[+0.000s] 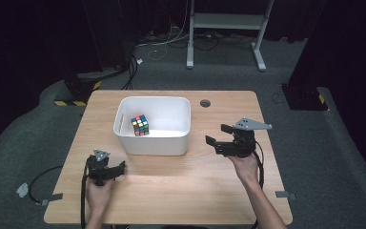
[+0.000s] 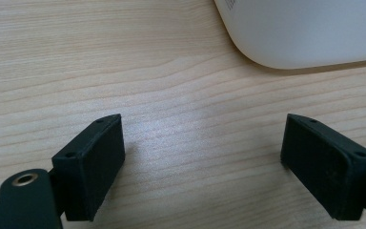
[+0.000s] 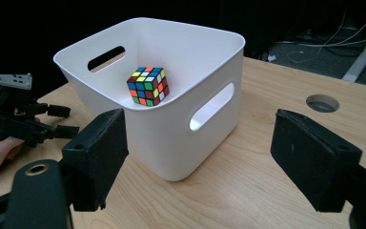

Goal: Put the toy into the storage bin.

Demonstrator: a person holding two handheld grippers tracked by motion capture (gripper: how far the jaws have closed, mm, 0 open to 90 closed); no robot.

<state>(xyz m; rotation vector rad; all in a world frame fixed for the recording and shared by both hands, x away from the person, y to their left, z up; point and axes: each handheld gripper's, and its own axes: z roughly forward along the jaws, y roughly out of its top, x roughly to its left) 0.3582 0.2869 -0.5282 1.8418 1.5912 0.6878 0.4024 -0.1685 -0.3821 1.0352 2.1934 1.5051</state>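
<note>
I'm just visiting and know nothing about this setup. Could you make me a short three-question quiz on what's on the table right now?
1. True or false: the puzzle cube lies inside the white bin.
2. What does the right gripper hold? A) the cube B) the bin's rim C) nothing
3. Which gripper is nearer the bin's front left corner in the high view?

Key:
1. True.
2. C: its jaws stand apart, with nothing between them.
3. The left gripper, resting low by the wooden table, its jaws open too.
</note>
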